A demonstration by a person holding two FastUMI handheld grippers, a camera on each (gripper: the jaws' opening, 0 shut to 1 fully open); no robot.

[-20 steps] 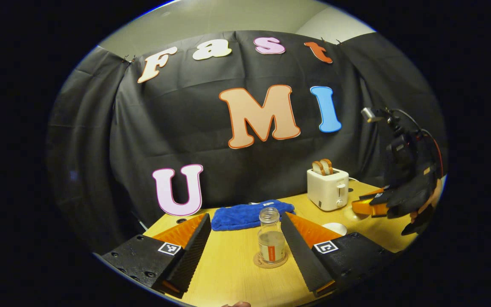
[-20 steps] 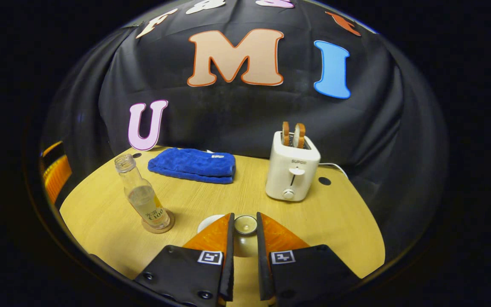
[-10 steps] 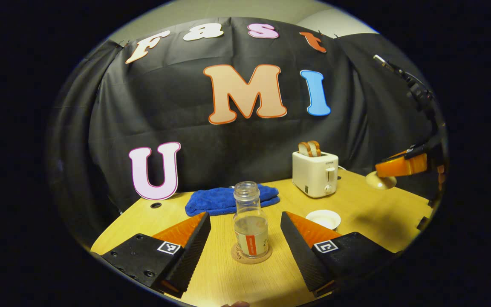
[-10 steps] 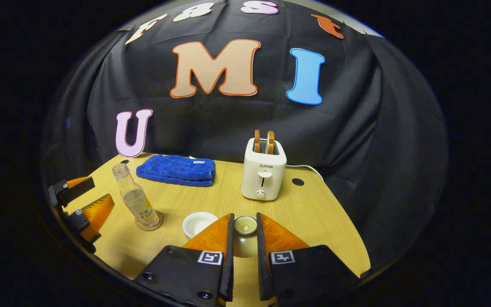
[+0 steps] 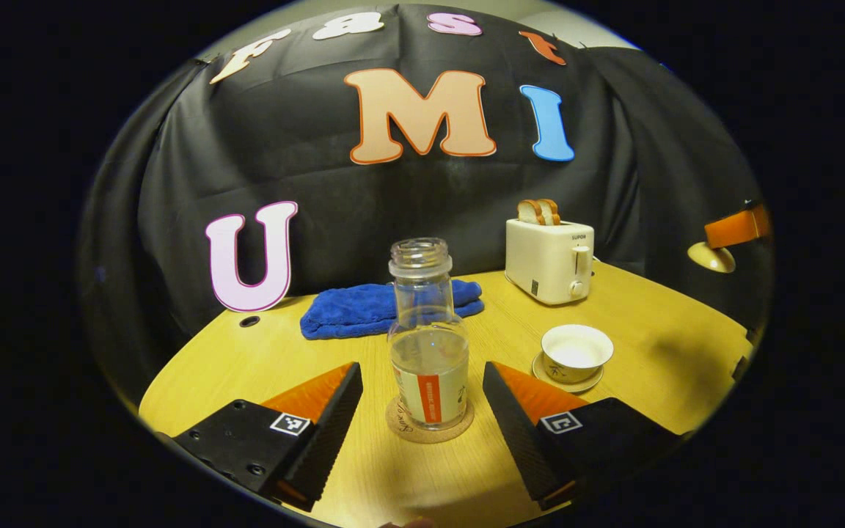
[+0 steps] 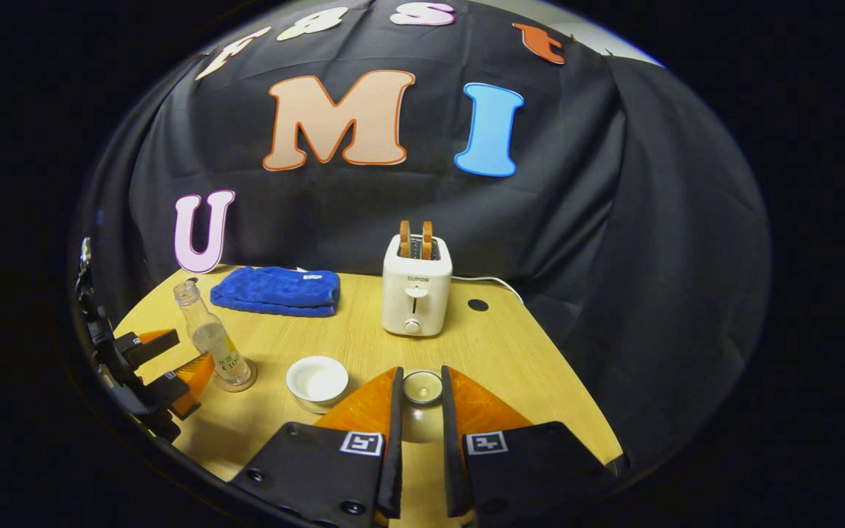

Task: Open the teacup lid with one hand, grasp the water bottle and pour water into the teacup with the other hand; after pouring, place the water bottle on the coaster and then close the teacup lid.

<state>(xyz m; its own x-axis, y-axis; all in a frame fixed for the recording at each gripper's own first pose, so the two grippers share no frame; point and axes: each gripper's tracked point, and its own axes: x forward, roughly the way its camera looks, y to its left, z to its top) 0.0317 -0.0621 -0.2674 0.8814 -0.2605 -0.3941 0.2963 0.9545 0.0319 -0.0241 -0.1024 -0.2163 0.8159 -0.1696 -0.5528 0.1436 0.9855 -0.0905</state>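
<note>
Your left gripper (image 5: 422,411) has closed in on the bottle (image 5: 428,345), which now stands between its spread jaws on the coaster (image 5: 430,429), ready to grasp. Your right gripper (image 6: 419,411) pinches the lid (image 6: 422,386) aloft, clear of the open cup (image 6: 317,381) beside its left jaw.

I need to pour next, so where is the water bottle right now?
In the left gripper view the water bottle stands upright on its coaster between the open left gripper fingers, untouched, the uncovered teacup to its right.
</note>
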